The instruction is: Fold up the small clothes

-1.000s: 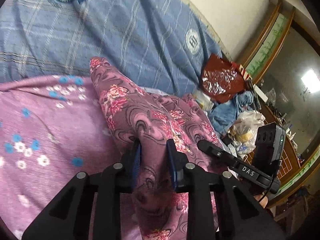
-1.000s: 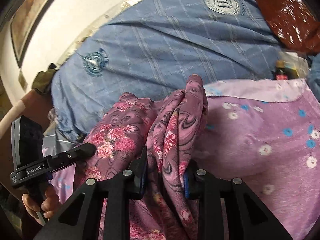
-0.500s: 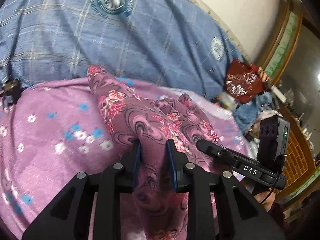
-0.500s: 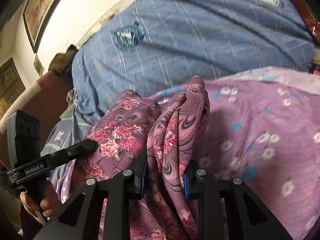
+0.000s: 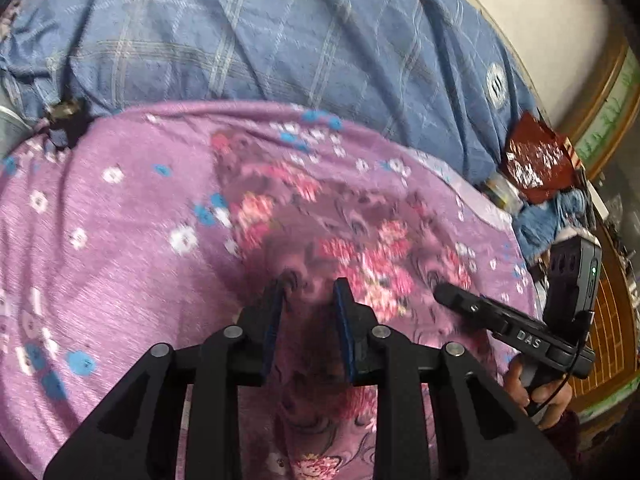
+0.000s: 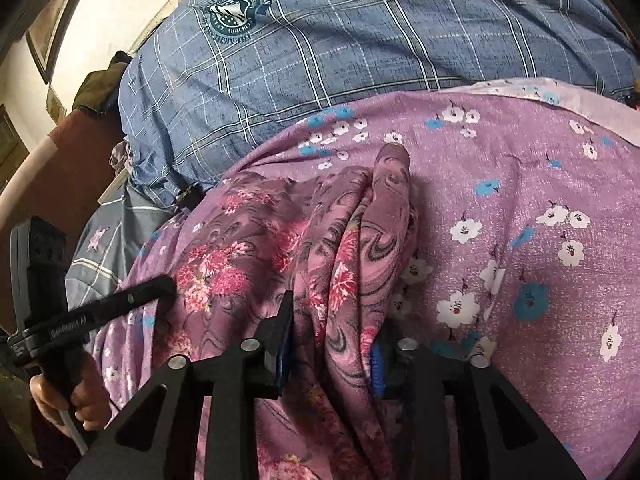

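Observation:
A mauve garment with pink flowers and dark swirls (image 5: 344,240) (image 6: 256,248) lies on a lilac cloth with white and blue flowers (image 5: 120,240) (image 6: 520,208). My left gripper (image 5: 308,300) is shut on one edge of the garment, low over the cloth. My right gripper (image 6: 332,328) is shut on a bunched fold of the same garment, which stands up between its jaws. Each gripper shows in the other's view: the right one (image 5: 516,332) and the left one (image 6: 92,312).
A blue checked quilt with round crests (image 5: 280,40) (image 6: 360,40) lies behind the lilac cloth. A dark red plastic bag (image 5: 536,160) and blue clothes (image 5: 560,216) sit at the far right, by a wooden frame.
Both grippers have moved down and forward with the garment. It now lies spread lower over the lilac cloth. The left wrist view is blurred by motion.

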A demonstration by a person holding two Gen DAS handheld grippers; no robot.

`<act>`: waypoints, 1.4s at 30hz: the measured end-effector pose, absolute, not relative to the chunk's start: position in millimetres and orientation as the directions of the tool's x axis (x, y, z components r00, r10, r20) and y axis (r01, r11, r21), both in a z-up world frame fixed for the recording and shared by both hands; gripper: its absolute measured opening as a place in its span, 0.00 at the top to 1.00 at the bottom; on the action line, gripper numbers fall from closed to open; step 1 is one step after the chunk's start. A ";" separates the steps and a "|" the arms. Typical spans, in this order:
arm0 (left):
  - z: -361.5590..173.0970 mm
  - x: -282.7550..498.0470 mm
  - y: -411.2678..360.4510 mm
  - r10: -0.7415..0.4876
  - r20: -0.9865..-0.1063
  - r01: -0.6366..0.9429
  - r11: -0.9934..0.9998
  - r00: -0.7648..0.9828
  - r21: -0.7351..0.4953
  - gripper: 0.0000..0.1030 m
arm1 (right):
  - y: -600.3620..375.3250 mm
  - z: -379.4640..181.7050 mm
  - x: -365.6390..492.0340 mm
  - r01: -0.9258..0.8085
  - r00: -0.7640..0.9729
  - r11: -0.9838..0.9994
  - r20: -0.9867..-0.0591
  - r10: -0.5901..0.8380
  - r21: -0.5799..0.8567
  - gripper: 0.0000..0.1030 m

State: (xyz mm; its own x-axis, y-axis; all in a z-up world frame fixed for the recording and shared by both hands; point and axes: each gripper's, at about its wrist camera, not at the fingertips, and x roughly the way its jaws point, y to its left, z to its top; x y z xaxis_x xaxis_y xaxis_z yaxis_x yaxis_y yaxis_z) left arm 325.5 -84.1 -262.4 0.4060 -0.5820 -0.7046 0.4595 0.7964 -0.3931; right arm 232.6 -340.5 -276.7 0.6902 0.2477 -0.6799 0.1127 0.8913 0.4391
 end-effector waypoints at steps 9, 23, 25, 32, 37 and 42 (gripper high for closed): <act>-255.9 337.9 -103.2 -0.559 -0.676 0.434 0.821 0.480 -0.371 0.57 | -357.1 -239.8 216.2 0.094 0.828 0.892 -0.533 0.176 0.441 0.83; -303.6 357.2 -115.8 -0.374 -0.813 0.331 0.913 0.447 -0.238 0.29 | -338.8 -289.8 253.6 0.145 0.672 0.910 -0.714 0.197 0.388 0.94; -297.1 352.5 -113.3 -0.381 -0.800 0.324 0.913 0.463 -0.247 0.30 | -333.3 -283.2 248.3 0.119 0.691 0.916 -0.694 0.201 0.383 0.88; -285.4 333.4 -125.0 -0.331 -0.784 0.357 0.922 0.524 -0.150 0.30 | -306.0 -266.5 234.2 -0.011 0.711 0.926 -0.648 0.273 0.378 0.88; -306.3 338.0 -133.7 -0.273 -0.818 0.354 0.931 0.507 -0.092 0.21 | -290.9 -294.1 249.6 0.018 0.627 0.956 -0.748 0.217 0.293 0.91; -297.0 332.6 -124.9 -0.284 -0.809 0.324 0.938 0.514 -0.123 0.21 | -300.0 -287.2 238.7 0.031 0.642 0.942 -0.729 0.237 0.333 0.90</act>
State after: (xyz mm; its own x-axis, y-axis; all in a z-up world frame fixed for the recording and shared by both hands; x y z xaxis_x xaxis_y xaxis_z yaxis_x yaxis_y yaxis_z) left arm 332.6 -124.9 -297.0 0.5145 -0.2840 -0.8091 0.3241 0.9380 -0.1232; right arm 238.7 -300.0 -287.2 0.6419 0.2368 -0.7293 0.0306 0.9424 0.3330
